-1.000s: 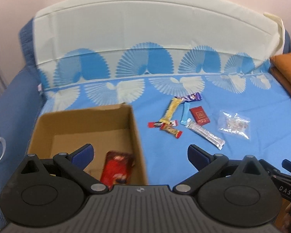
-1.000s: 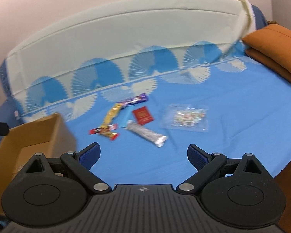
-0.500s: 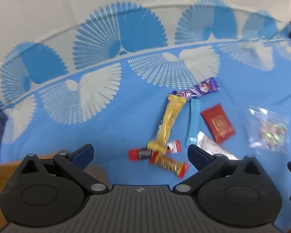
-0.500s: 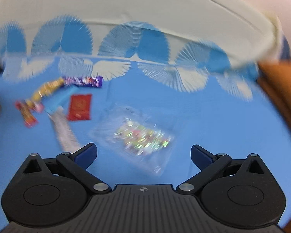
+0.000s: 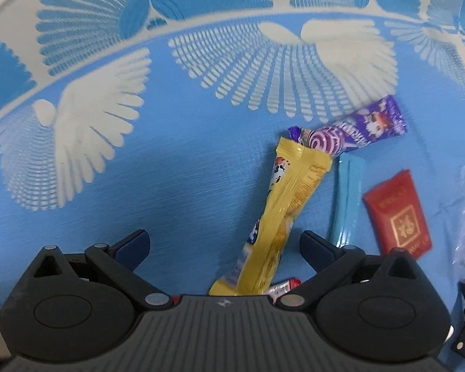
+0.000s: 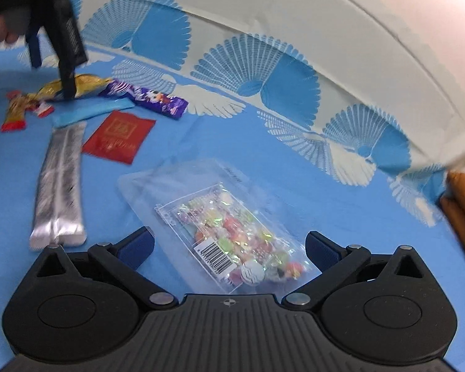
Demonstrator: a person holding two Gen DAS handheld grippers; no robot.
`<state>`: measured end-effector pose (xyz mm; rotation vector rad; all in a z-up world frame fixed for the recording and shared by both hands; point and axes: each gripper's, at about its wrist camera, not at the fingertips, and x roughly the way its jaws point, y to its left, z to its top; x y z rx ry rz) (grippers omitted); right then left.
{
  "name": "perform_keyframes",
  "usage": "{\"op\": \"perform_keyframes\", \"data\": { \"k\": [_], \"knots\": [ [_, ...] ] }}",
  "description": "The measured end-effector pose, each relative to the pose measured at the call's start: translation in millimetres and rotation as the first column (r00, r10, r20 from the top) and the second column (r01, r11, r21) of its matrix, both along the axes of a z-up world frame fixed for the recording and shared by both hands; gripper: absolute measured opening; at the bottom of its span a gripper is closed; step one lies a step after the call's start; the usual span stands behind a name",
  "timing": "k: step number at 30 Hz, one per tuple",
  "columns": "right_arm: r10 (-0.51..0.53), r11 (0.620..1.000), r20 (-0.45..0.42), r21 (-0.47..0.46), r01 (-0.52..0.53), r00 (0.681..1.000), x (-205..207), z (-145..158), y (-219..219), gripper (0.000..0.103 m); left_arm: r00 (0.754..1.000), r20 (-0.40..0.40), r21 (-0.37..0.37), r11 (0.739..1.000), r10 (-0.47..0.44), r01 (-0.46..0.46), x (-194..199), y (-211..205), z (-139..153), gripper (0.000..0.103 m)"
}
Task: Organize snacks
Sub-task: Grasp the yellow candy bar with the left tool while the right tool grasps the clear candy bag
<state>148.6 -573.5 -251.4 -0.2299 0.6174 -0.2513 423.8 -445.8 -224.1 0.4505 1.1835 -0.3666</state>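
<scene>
Both claws (image 5: 223,243) (image 6: 229,245) agape over snacks.

Left hand-held gripper (image 5: 223,243) and right hand-held gripper (image 6: 229,243) both spread wide, angled downward.

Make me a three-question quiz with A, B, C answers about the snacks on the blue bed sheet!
1. What lies between the right gripper fingers?
A. clear candy bag
B. banana
C. green cup

2. What colour is the long wrapper between the left gripper fingers?
A. green
B. yellow
C. black

3. How are the right gripper's fingers?
A. shut
B. broken off
C. open

Answers: 1 A, the bag sits between the blue tips. 2 B, it is bright yellow. 3 C, a wide gap shows between them.
</scene>
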Motion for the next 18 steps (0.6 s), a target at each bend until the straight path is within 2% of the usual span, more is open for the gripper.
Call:
{"op": "perform_keyframes", "data": {
  "k": [2,3,4,5,6,7,8,10,14,18],
  "knots": [
    [-0.001,0.997,-0.01,0.078,0.002,1.0,6.8,-0.7,-11.7,0.102,1.0,-0.028,-0.034,0.999,0.013,-0.014,5.3,-1.1,-1.1,0.103],
    [-0.001,0.992,-0.014,0.128,0.003,1.0,9.2,-1.1,-18.0,0.096,0.999,-0.039,-0.061,0.998,0.02,-0.022,7.9,-0.6,1.4,0.098],
    [-0.003,0.987,-0.002,0.162,0.003,1.0,9.0,-0.3,-22.0,0.081,0.999,-0.039,-0.085,0.996,0.019,-0.022,8.7,0.0,5.0,0.076],
    [-0.007,0.988,0.008,0.151,0.006,1.0,8.8,-0.5,-20.8,0.069,0.999,-0.033,-0.11,0.994,0.013,-0.017,7.8,0.6,10.7,0.064],
    [-0.012,0.992,0.01,0.127,0.011,1.0,8.0,0.7,-18.1,0.046,1.0,-0.027,-0.127,0.992,0.006,-0.009,6.7,1.4,16.6,0.024],
    [-0.015,0.993,0.005,0.116,0.014,1.0,8.5,1.8,-16.1,0.037,0.999,-0.043,-0.139,0.99,0.0,-0.006,6.3,3.0,20.9,0.012],
    [-0.019,0.993,0.002,0.119,0.019,1.0,8.3,3.0,-15.0,0.031,0.999,-0.05,-0.152,0.988,0.009,-0.016,6.2,5.0,25.5,0.012],
    [-0.042,0.992,0.0,0.12,0.042,0.999,8.8,9.3,-13.2,0.015,1.0,-0.001,-0.179,0.984,0.008,-0.009,-0.2,11.6,41.3,0.012],
    [-0.12,0.972,0.045,0.208,0.108,0.992,-1.6,38.0,-16.5,0.012,0.999,0.035,-0.254,0.967,0.014,-0.005,-11.0,29.7,79.0,0.012],
    [-0.173,0.963,0.092,0.226,0.149,0.981,-23.0,69.2,-8.1,0.009,0.999,0.046,-0.31,0.951,0.024,-0.008,-27.5,44.7,116.9,0.012]
  ]
}}
